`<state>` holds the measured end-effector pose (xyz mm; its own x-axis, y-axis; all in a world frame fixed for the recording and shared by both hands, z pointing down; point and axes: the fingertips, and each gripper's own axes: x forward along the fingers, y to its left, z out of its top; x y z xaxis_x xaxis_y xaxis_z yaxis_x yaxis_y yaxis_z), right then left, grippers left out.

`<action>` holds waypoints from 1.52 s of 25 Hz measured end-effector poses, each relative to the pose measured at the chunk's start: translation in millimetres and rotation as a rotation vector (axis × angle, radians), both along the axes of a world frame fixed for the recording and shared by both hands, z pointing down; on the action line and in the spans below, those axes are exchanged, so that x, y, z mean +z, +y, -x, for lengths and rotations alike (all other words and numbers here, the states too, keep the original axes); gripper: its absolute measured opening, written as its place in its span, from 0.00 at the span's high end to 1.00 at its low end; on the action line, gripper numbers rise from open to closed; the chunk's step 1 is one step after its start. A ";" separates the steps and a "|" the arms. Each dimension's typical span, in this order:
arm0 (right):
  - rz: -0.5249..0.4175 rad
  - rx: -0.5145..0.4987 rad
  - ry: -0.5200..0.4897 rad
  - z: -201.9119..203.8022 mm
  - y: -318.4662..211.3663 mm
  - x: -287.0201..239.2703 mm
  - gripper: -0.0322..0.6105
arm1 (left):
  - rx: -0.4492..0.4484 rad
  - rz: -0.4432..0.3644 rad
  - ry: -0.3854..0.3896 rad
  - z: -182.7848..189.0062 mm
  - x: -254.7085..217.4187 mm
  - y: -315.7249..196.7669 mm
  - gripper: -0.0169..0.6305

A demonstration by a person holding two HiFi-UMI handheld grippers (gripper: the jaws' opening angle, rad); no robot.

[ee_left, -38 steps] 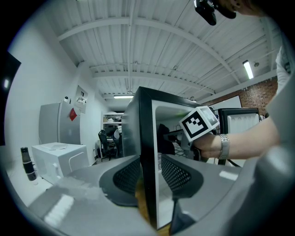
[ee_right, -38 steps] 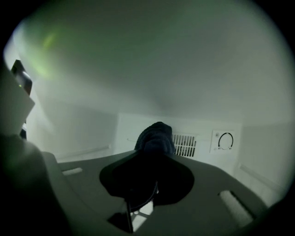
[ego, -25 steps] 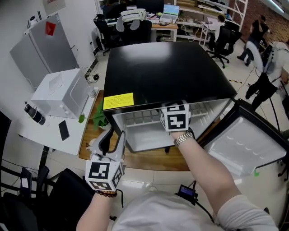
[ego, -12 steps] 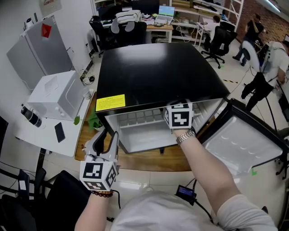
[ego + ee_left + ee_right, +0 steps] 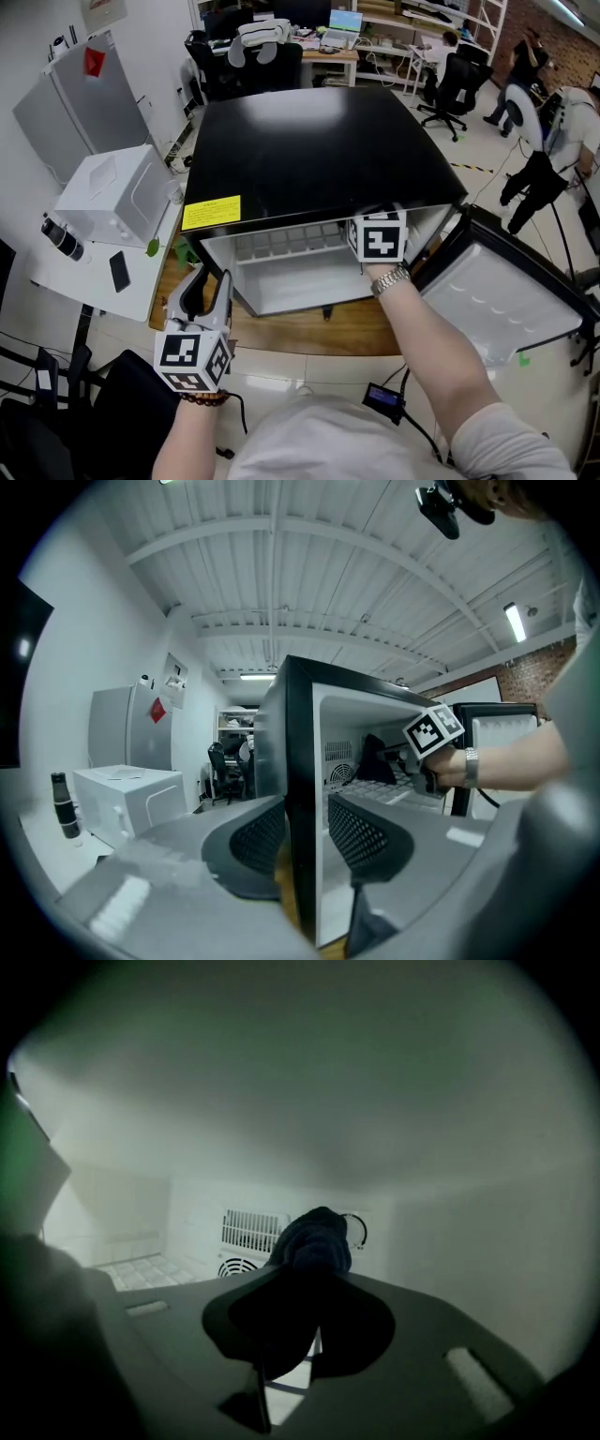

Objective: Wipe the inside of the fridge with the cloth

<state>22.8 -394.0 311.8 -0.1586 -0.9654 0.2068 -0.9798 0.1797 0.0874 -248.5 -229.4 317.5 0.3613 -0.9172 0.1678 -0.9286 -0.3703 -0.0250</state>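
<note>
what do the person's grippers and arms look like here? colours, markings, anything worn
The left gripper and right gripper: grey bodies, dark pads, mesh-textured on the left. The left cube and right cube: white with black square markers. Dark bead bracelet on the left wrist, metal watch on the right. Light sleeve on the right upper arm; forearms bare.

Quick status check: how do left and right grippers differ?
The right gripper is inside the fridge, the left gripper outside at its left front edge. The right gripper is shut on the cloth; the left gripper has that edge between its jaws, contact unclear. Both face the fridge.
</note>
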 end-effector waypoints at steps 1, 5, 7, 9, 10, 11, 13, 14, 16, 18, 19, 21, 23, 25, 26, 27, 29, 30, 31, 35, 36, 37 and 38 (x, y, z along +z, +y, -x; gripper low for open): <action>0.001 0.004 0.000 -3.8 -0.3 0.3 0.83 | -0.005 0.000 0.000 -0.2 -0.2 -0.3 0.76; 0.002 0.003 0.001 -12.9 -1.3 0.5 0.83 | -0.027 0.002 0.001 -0.2 0.2 -1.1 0.76; 0.006 0.012 0.001 -18.5 -1.3 1.1 0.83 | -0.036 0.003 0.002 -0.1 0.2 -1.3 0.76; 0.009 0.020 0.001 -23.4 -1.2 1.3 0.83 | -0.043 0.004 0.002 0.2 0.0 -1.4 0.76; 0.008 0.024 0.002 -25.6 -1.2 1.1 0.83 | -0.047 0.005 0.003 0.4 0.0 -1.4 0.76; 0.008 0.028 0.003 -27.9 -1.1 1.0 0.83 | -0.051 0.006 0.003 0.4 0.2 -1.3 0.76; 0.005 0.032 -0.001 -30.9 -1.0 1.0 0.83 | -0.059 0.008 0.003 0.1 0.6 -1.2 0.76; 0.005 0.033 -0.003 -31.4 -1.2 1.2 0.83 | -0.062 0.008 0.003 -0.1 0.8 -1.2 0.76; 0.005 0.037 0.000 -32.0 -1.5 1.5 0.83 | -0.066 0.010 0.002 -0.5 1.0 -1.4 0.76; 0.005 0.043 0.000 -32.6 -1.0 1.2 0.83 | -0.069 0.012 0.001 -0.5 0.7 -1.6 0.76; 0.002 0.045 -0.002 -32.7 -0.6 0.8 0.83 | -0.071 0.012 0.000 -0.5 0.5 -1.7 0.76; -0.008 0.046 -0.004 -33.0 0.1 -0.6 0.83 | -0.074 0.012 -0.001 -0.7 0.4 -1.8 0.76; -0.018 0.042 -0.003 -32.8 1.1 -1.3 0.83 | -0.075 0.011 -0.003 -0.9 1.1 -2.0 0.76; -0.025 0.030 -0.007 -30.8 3.0 -0.2 0.83 | -0.073 0.011 -0.003 -0.8 1.6 -2.2 0.76; -0.028 0.023 -0.013 -28.3 5.5 -1.7 0.83 | -0.072 0.011 -0.003 -0.7 1.6 -2.2 0.76; -0.034 0.012 -0.021 -24.4 9.0 -5.1 0.83 | -0.071 0.010 -0.001 -0.6 1.4 -2.2 0.76; -0.048 -0.014 -0.037 -15.0 17.2 -12.3 0.83 | -0.068 0.009 0.001 -0.5 1.1 -2.1 0.76; -0.055 -0.030 -0.043 -9.7 21.6 -15.1 0.83 | -0.066 0.009 0.003 -0.7 1.0 -2.2 0.76; -0.059 -0.047 -0.049 -3.8 26.3 -16.7 0.83 | -0.064 0.008 0.004 -0.9 1.0 -2.4 0.76; -0.061 -0.126 -0.076 27.5 47.8 -13.6 0.83 | -0.055 0.005 0.011 -0.9 0.2 -2.2 0.76; -0.061 -0.150 -0.083 37.5 53.7 -13.4 0.83 | -0.052 0.005 0.011 -0.9 0.0 -1.8 0.76; -0.063 -0.174 -0.088 47.8 59.5 -14.1 0.83 | -0.048 0.005 0.011 -0.9 -0.2 -1.5 0.76; -0.066 -0.198 -0.090 57.6 65.0 -14.7 0.83 | -0.045 0.005 0.011 -0.8 -0.3 -1.2 0.76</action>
<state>-34.8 -329.0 297.1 -0.3609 -0.9248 0.1204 -0.9306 0.3656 0.0192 -247.7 -230.6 317.3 0.3217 -0.9317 0.1684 -0.9445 -0.3284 -0.0128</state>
